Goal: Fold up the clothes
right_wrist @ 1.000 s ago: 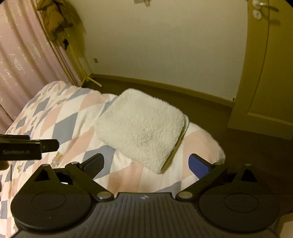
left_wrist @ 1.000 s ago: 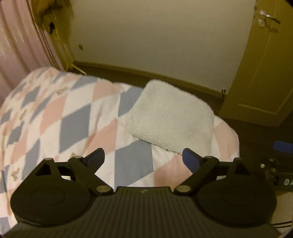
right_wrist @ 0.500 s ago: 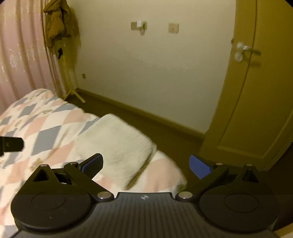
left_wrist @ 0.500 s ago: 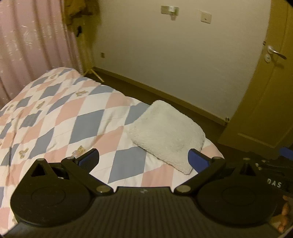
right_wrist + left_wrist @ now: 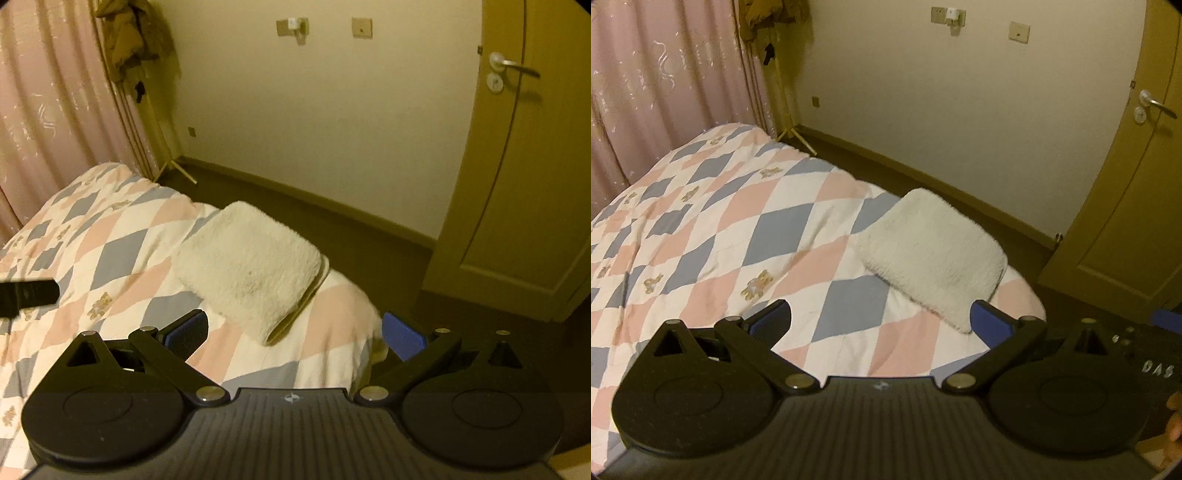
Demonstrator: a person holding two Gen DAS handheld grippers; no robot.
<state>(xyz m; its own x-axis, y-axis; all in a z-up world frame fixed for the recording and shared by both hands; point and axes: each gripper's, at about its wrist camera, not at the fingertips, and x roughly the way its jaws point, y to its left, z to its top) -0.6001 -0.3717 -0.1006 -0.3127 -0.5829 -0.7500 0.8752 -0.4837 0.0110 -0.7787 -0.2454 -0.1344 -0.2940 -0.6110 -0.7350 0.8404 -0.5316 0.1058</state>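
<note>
A white fleecy garment (image 5: pixel 932 254) lies folded into a thick square near the bed's far right corner; in the right wrist view the same garment (image 5: pixel 247 266) shows stacked layers at its right edge. My left gripper (image 5: pixel 882 319) hovers open above the quilt, short of the garment, with nothing between its blue pads. My right gripper (image 5: pixel 295 332) is open too, held back from the garment's near corner. The left gripper's black body (image 5: pixel 27 297) pokes in at the left edge of the right wrist view.
The bed carries a quilt (image 5: pixel 738 229) of pink, grey and white diamonds. Beyond it are dark floor, a cream wall and a yellow door (image 5: pixel 517 184). Pink curtains (image 5: pixel 665 92) and a coat stand (image 5: pixel 136 44) fill the left. A hand (image 5: pixel 1172 424) shows at the right edge.
Both grippers have pulled up and back from the folded garment, which now looks smaller and farther away. The garment has stayed where it lay. Both grippers stay open.
</note>
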